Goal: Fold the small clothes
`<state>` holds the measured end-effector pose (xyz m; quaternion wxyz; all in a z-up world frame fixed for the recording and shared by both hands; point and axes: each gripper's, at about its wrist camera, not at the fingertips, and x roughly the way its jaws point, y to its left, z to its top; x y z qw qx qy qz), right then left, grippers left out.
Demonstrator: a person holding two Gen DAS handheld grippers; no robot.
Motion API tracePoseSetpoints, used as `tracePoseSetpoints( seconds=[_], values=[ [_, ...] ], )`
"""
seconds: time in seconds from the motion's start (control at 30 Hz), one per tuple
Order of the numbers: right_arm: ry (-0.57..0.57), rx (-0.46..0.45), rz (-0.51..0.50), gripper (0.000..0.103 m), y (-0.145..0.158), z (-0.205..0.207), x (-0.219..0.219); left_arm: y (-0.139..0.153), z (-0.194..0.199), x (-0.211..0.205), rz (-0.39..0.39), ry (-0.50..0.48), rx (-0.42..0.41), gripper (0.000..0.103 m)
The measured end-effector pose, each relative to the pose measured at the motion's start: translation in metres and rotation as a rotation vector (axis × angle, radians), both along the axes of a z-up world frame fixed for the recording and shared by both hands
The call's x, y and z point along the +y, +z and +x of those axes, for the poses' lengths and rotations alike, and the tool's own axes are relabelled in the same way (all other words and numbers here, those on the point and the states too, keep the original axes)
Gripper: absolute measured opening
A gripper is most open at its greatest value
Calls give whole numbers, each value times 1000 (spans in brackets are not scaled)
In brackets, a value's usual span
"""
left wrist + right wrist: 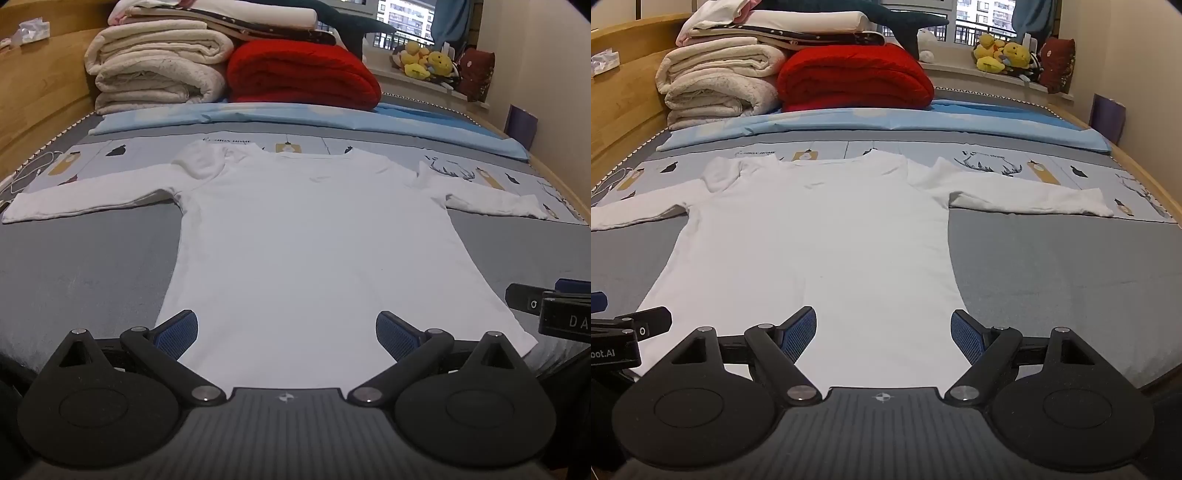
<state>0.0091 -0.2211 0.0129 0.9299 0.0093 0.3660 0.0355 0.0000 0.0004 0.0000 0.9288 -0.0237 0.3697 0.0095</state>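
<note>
Grey bed (92, 266) under me. At 6 o'clock my left gripper (286, 334) gapes wide, holding nothing, blue pads above the hem of the white long-sleeved shirt (306, 240); my right gripper (884, 332) likewise, fully spread and empty. Its neighbour's body reads "bot.AI". Spread flat, the shirt runs toward 12 o'clock, sleeves out at 9 and 3. Beyond: blue sheet (886, 123), cream blankets (716, 85), red quilt (853, 79), window sill with yellow plush toys (1001, 55) at 1 o'clock.
</note>
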Motion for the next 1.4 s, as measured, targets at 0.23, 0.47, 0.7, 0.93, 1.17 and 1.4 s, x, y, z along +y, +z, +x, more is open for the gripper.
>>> tracePoseSetpoints(
  seconds=[0.23,0.47,0.7,0.93,1.17,1.4],
  values=[
    [1,-2,1,81,0,0,-1,1,-9,0,1,3,-7,103],
    [1,-2,2,81,1,0,0,2,-2,5,-1,6,-12,103],
    [1,-2,2,81,1,0,0,4,0,3,-2,8,-24,103],
    [1,-2,2,81,1,0,0,4,-1,2,10,9,-39,103],
    [1,-2,2,81,1,0,0,4,-1,2,14,9,-38,103],
    [0,-2,2,81,1,0,0,6,0,1,7,9,-39,103]
  ],
)
